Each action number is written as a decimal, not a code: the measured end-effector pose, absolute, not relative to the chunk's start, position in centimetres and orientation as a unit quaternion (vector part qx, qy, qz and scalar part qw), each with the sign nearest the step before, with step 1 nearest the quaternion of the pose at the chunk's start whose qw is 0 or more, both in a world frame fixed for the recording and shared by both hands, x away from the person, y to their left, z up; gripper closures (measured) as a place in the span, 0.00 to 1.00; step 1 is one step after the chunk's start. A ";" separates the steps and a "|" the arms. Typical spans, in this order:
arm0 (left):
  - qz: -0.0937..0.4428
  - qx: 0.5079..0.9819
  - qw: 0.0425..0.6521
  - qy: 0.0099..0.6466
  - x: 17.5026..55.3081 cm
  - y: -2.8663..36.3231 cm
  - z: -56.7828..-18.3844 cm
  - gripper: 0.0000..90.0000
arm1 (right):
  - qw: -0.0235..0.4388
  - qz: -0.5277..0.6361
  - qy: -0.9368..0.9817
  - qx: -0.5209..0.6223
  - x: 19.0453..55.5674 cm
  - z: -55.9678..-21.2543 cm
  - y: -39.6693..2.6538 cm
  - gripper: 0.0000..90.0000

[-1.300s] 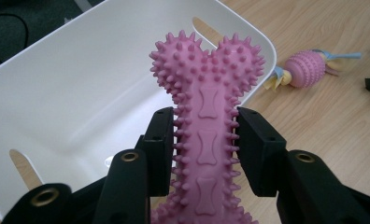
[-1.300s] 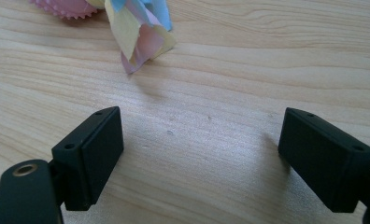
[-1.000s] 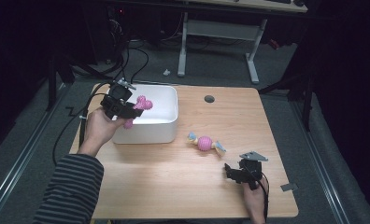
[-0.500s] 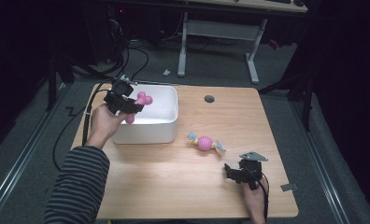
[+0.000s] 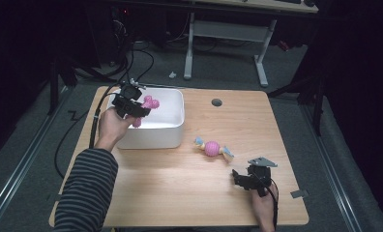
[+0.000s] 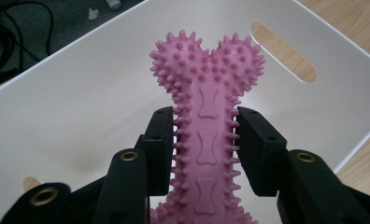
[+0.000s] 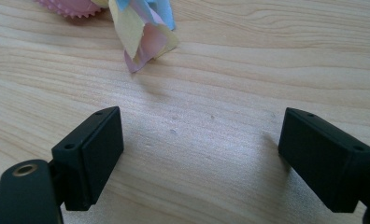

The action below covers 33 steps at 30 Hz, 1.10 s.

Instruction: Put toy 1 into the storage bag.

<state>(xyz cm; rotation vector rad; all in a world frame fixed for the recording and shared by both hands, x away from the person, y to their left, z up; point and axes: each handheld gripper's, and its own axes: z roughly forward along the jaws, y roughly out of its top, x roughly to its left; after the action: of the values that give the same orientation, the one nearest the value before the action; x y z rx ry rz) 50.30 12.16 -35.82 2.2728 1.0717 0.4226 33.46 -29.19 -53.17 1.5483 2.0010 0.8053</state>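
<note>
Your left claw (image 6: 205,135) is clamping the shaft of the pink spiked bone toy (image 6: 206,107), one pad pressing on each side, with the knobbed head of the toy standing out beyond the pads. Compared with the high view of a second ago, you are carrying this claw (image 5: 131,105) forward and downward, so that the toy (image 5: 148,103) is now hanging over the inside of the white bin (image 5: 172,121) rather than over its near left rim. In the left claw view the pale floor of the bin (image 6: 80,116) is lying directly past and beneath the toy, with the slot handle in the far wall beyond its head. This is suggesting that the carrying phase is nearly finished and that letting go is the next step; the toy appears not yet to be resting on the bin floor.

Your right claw (image 5: 251,178) is resting unmoved on the table (image 5: 180,193), its pads standing wide apart and holding nothing. Just ahead of it, the second toy (image 5: 212,148), a pink ball with fabric ends (image 7: 143,28), is lying on the wood, apart from the pads and waiting for its turn.
</note>
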 end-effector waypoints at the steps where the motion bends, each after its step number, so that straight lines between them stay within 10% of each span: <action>1: 0.158 0.854 0.291 0.402 50.4 12.1 -35.9 0.65 | 0.241 0.294 0.731 0.566 33.5 -53.2 -29.2 0.15; 33: 0.160 0.849 0.298 0.406 49.6 12.3 -36.0 0.52 | 0.239 0.296 0.733 0.564 33.4 -53.2 -29.1 0.15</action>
<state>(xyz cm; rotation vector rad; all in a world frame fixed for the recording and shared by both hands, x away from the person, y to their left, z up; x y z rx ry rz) 49.65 12.31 -36.04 2.2553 1.0787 0.4257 33.43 -29.14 -53.17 1.5445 2.0069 0.8095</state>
